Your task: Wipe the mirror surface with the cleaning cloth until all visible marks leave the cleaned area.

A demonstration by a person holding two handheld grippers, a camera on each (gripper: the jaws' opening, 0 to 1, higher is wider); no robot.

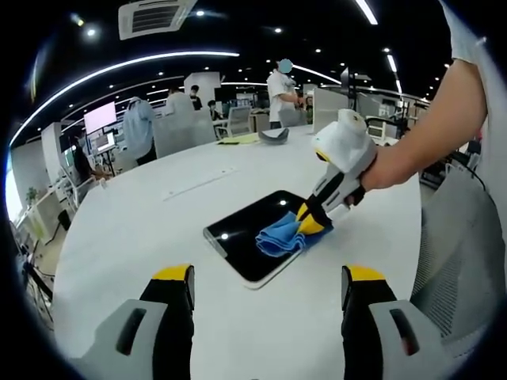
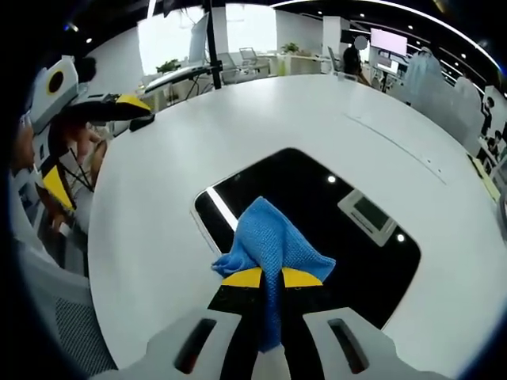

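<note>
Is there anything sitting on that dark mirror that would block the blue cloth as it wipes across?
Nothing visible does. The right gripper pinches the blue cloth, which lies on the mirror near one edge. The bright spots and shapes on the glass look like ceiling reflections, not objects. The white table around it is bare nearby.

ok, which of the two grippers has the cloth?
The right gripper, jaws shut on the blue cloth over the mirror. The left gripper stands open, holding nothing.
</note>
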